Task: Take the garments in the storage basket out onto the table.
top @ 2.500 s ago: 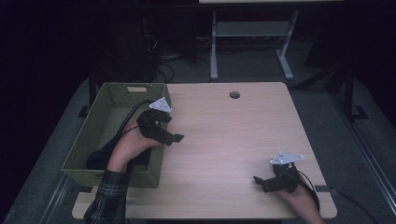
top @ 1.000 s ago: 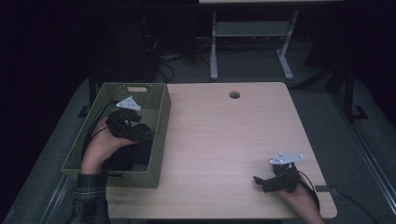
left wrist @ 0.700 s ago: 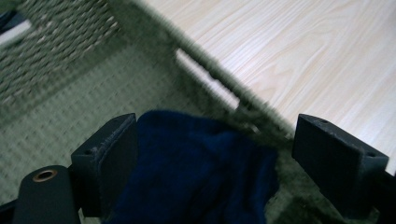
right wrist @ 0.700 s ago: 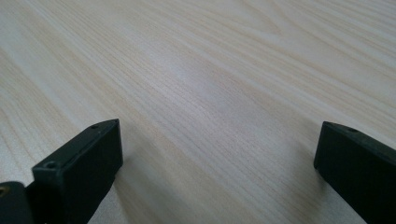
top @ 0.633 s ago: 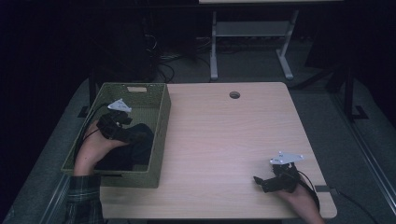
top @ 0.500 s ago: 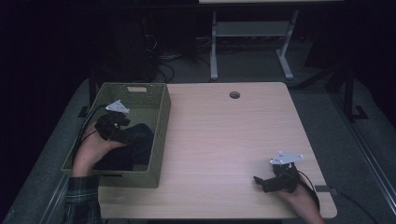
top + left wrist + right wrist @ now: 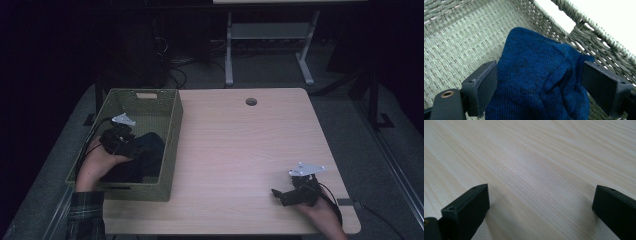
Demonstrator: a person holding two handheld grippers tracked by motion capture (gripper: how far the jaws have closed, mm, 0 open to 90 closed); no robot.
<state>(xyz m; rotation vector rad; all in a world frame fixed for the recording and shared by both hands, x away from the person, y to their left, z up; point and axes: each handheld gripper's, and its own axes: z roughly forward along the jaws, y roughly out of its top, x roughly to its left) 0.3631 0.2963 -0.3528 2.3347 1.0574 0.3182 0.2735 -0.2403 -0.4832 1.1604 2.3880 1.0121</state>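
A dark blue knitted cloth [image 7: 148,151] lies bunched in the near half of a green woven basket [image 7: 145,91] at the table's left side. My left gripper [image 7: 132,147] reaches down into the basket. In the left gripper view its jaws are open and wide apart on either side of a fold of the blue cloth [image 7: 534,65], with the woven basket wall [image 7: 596,47] just behind. My right gripper [image 7: 276,194] rests near the front right of the wooden table [image 7: 240,145], open, with bare table [image 7: 531,157] between its jaws.
A round cable hole [image 7: 251,101] sits at the table's far edge. Beyond the table, a white desk frame [image 7: 267,35] and cables stand on the dark floor. Bare tabletop stretches between the basket and the right gripper.
My left gripper moved from above the basket's right wall, leftward and down into the basket, onto the blue cloth. The right gripper stayed still.
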